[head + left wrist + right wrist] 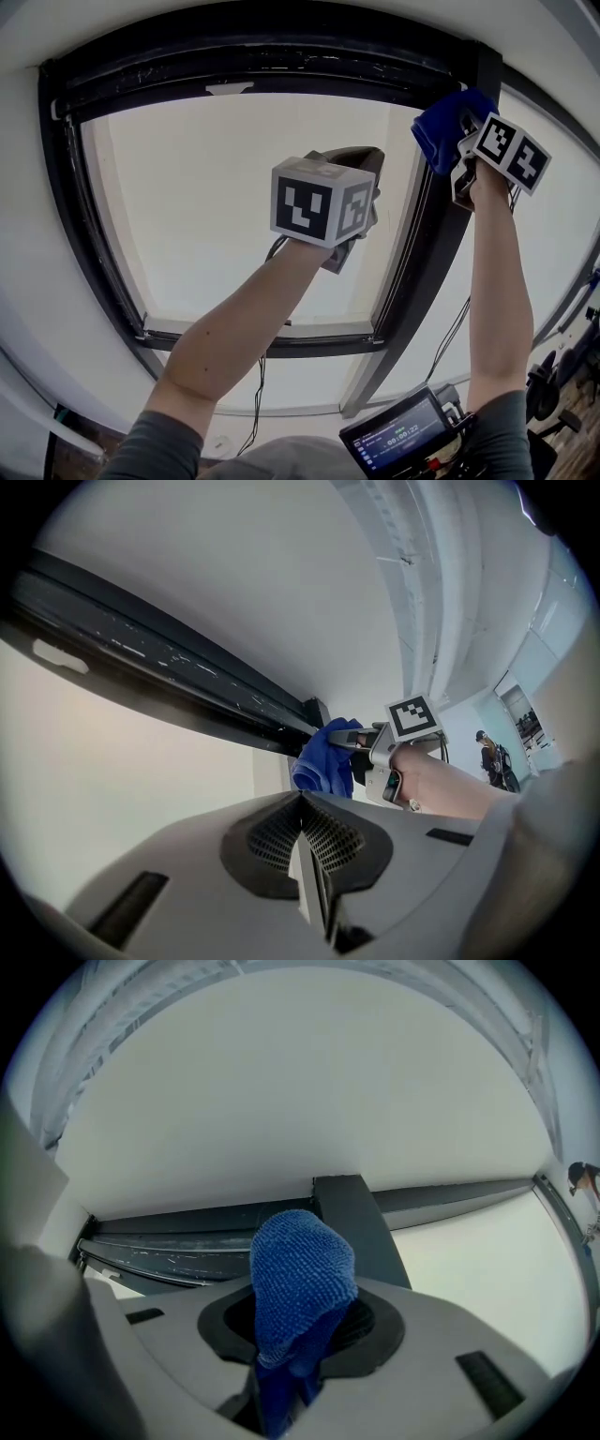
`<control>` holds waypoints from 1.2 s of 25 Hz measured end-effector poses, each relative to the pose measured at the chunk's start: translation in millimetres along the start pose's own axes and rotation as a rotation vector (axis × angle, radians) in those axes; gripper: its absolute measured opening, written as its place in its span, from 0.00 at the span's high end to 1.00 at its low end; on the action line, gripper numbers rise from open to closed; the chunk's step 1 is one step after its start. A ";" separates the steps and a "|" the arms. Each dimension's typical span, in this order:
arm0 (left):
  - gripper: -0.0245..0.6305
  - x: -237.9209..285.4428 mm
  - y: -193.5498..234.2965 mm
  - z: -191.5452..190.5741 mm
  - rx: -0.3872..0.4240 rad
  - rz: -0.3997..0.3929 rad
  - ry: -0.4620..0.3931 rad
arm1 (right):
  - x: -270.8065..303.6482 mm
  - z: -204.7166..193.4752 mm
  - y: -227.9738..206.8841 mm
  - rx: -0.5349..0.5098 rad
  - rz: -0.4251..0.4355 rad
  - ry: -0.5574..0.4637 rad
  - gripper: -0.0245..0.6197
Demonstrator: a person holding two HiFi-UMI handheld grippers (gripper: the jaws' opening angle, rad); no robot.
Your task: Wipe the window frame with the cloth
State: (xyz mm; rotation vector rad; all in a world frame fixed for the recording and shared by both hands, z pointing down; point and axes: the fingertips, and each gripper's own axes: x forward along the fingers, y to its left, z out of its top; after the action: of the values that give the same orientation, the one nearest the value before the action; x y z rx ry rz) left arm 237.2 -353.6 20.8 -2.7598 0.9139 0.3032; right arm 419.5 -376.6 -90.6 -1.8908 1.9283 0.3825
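The black window frame fills most of your head view, around a pale pane. Your left gripper is raised in front of that pane, apart from the frame, its jaws pressed together with nothing between them. Your right gripper has its jaws clamped on the blue cloth. The cloth bunches out at the frame's upper right corner, where top rail meets upright post.

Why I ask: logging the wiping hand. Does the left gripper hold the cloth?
No, the left gripper is shut, empty; the right gripper grips the cloth.
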 end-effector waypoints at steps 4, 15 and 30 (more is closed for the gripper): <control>0.95 15.3 -13.0 -5.8 -0.026 -0.021 -0.003 | -5.6 -3.2 -4.9 0.012 -0.001 -0.005 0.76; 0.95 -68.5 67.3 0.4 0.011 0.220 -0.001 | 1.3 -17.1 190.6 0.064 0.433 -0.022 0.76; 0.95 -395.6 241.4 51.8 0.167 0.789 0.075 | -30.7 -60.3 604.9 0.311 1.004 0.017 0.76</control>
State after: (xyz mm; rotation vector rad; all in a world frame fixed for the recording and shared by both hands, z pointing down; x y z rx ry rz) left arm -226.3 -306.8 40.7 -2.1505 1.9172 0.2244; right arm -188.6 -352.5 -77.0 -0.6297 2.6332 0.3040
